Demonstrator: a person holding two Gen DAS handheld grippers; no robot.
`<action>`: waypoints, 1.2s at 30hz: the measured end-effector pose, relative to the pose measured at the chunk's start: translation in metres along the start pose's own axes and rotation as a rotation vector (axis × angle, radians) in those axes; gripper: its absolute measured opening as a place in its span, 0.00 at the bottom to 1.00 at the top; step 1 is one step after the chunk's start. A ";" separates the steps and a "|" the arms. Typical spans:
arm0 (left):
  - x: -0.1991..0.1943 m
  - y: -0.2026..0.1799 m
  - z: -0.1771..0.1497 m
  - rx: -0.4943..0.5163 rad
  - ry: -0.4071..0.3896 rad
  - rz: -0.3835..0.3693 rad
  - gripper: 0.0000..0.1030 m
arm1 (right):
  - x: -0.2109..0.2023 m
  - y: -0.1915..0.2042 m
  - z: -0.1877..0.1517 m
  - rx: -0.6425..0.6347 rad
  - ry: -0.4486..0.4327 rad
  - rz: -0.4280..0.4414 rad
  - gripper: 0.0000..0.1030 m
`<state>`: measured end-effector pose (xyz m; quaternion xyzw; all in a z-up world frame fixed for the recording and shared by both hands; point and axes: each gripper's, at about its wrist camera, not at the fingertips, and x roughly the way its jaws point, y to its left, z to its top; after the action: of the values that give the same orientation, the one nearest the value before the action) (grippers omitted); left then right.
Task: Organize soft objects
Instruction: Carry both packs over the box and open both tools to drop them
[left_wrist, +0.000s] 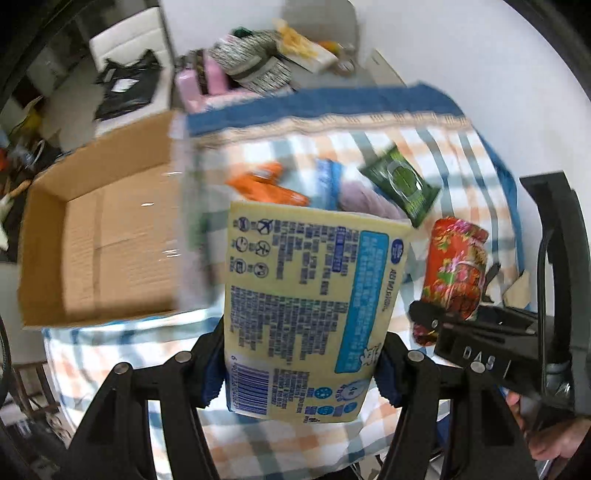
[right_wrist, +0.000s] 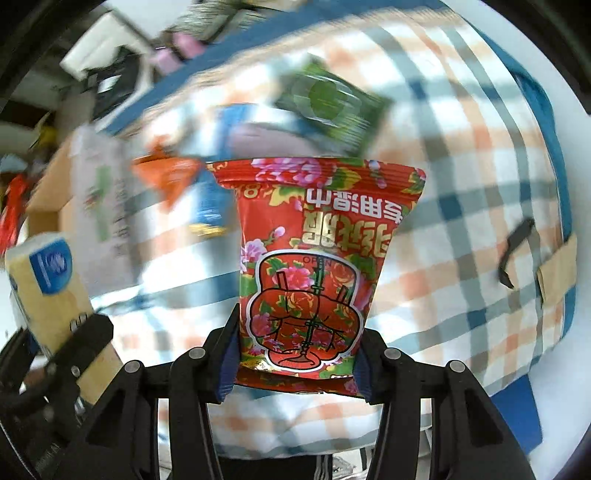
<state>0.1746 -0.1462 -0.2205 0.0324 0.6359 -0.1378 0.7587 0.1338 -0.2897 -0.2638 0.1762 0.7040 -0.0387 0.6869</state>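
Observation:
My left gripper (left_wrist: 301, 373) is shut on a pale yellow pack with blue print (left_wrist: 310, 306), held up above the checked cloth. My right gripper (right_wrist: 297, 363) is shut on a red flowered soft pack (right_wrist: 314, 266), also lifted; that pack and gripper show at the right of the left wrist view (left_wrist: 454, 273). The yellow pack shows at the left of the right wrist view (right_wrist: 48, 288). On the cloth beyond lie an orange pack (left_wrist: 269, 186), a blue and purple pack (left_wrist: 351, 192) and a green pack (left_wrist: 400, 181).
An open cardboard box (left_wrist: 99, 236) stands at the left on the checked cloth (left_wrist: 443, 140). Behind it are pink items (left_wrist: 207, 79), a striped bundle (left_wrist: 251, 62) and a white chair with a black bag (left_wrist: 125, 85). A black strap (right_wrist: 513, 251) lies at the cloth's right edge.

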 end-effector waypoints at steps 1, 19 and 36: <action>-0.012 0.014 0.000 -0.018 -0.012 0.001 0.61 | -0.006 0.017 -0.003 -0.025 -0.006 0.016 0.51; -0.041 0.225 0.045 -0.229 -0.010 0.042 0.61 | -0.025 0.267 0.029 -0.276 -0.039 0.092 0.51; 0.086 0.302 0.119 -0.264 0.232 -0.089 0.61 | 0.109 0.328 0.130 -0.224 0.054 -0.030 0.51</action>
<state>0.3770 0.1024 -0.3202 -0.0800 0.7325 -0.0816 0.6711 0.3570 -0.0003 -0.3157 0.0889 0.7248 0.0346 0.6823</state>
